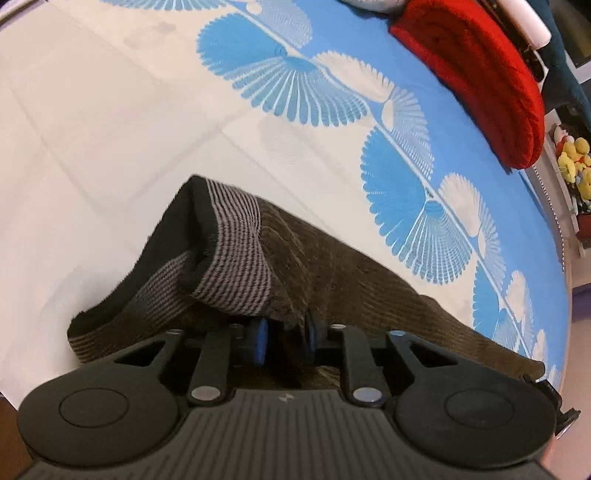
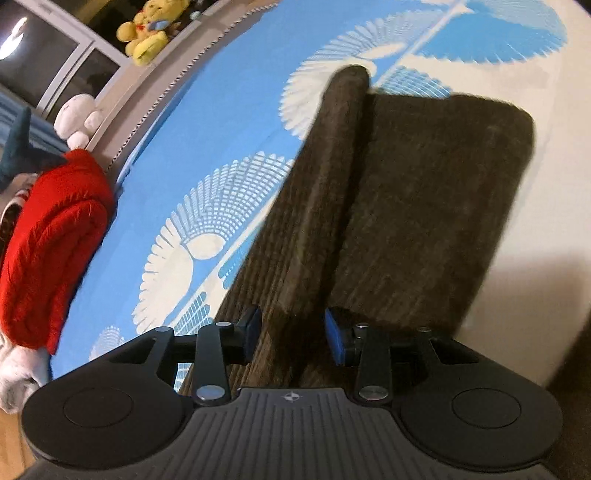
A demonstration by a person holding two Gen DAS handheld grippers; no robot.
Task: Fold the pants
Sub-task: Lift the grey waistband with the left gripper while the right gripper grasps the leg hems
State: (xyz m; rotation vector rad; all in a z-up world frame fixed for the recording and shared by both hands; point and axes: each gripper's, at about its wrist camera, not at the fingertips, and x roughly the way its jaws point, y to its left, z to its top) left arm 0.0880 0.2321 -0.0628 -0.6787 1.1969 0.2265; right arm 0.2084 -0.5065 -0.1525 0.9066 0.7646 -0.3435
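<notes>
Two wrist views look down onto a bed [image 1: 92, 122] covered by a cream and blue sheet printed with fan shapes. Dark brown corduroy pants [image 1: 351, 266] lie on the sheet. In the left wrist view, the left hand-held gripper [image 1: 285, 338] has its blue pads set narrowly apart, with a fold of the brown cloth pinched between them just below the striped grey waistband [image 1: 236, 254]. The waistband is lifted and turned back, showing a black lining. In the right wrist view, the right hand-held gripper [image 2: 292, 334] stands moderately apart over the pants [image 2: 424, 206], which stretch away from it. One leg lies flat on the right and a narrower strip of the cloth lies along its left side. Cloth lies between the blue pads, but whether they press on it cannot be told; the picture is a little blurred. A red quilted garment [image 2: 55, 236] lies at the far edge of the bed, beside a white plush toy [image 2: 79, 114]. A yellow plush toy [image 2: 147, 29] sits on a ledge beyond.
</notes>
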